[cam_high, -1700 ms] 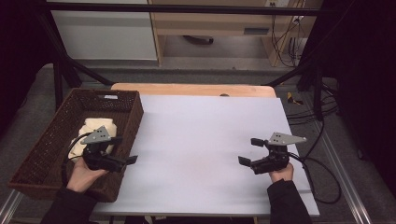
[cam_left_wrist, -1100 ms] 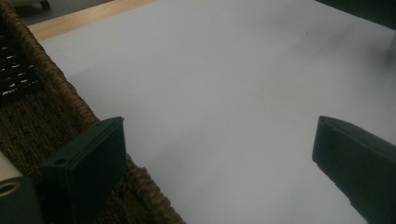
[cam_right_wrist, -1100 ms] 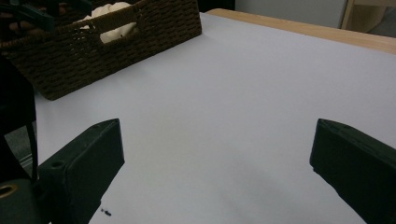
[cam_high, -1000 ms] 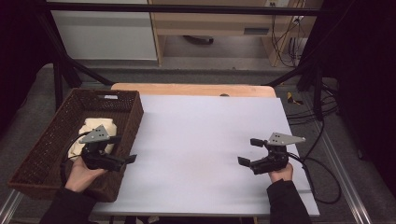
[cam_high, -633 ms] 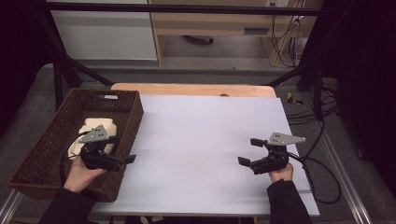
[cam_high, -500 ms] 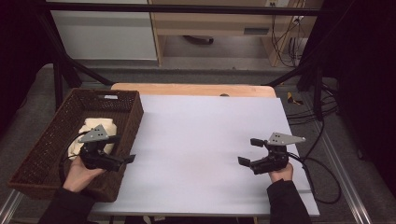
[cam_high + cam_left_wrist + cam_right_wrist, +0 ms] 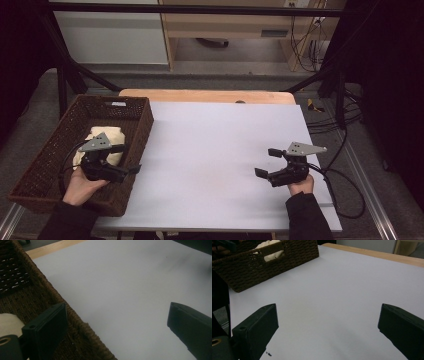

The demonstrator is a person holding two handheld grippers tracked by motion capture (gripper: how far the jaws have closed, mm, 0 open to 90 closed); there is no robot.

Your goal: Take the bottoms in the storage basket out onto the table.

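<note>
Basket [image 7: 60,150]: dark brown wicker, at the far left of the counter [image 7: 220,150]. It lies under and around the left gripper. The left gripper view shows its weave and rim [image 7: 75,320] close up, running between the two jaws. The right gripper view shows its long side wall [image 7: 274,260] with a handle slot, far ahead of the right gripper and to its left.

Cloth [image 7: 102,145]: pale cream, crumpled, lying inside the basket just ahead of and beneath the left gripper. The left gripper view catches an edge of it [image 7: 7,323] at its left jaw; the right gripper view shows it [image 7: 270,250] above the basket rim and through the slot.

Left gripper [image 7: 129,159]: held in the person's left hand [image 7: 80,182] over the near right corner of the basket, jaws spread wide with nothing between them. In its own view [image 7: 116,327] one jaw hangs over the basket interior and the other over the bare counter [image 7: 125,285]. Whether it touches the rim cannot be told.

Counter: covered by a white sheet, with a strip of light wood showing at the far edge. It spans the gap between the two grippers, which are well apart.

Right gripper [image 7: 267,162]: held in the person's right hand [image 7: 300,185] low over the white sheet near the right edge, pointing toward the basket. Jaws spread wide and empty; its own view [image 7: 328,327] shows bare counter [image 7: 332,290] between them and a small dark speck [image 7: 269,354] by its left jaw.
</note>
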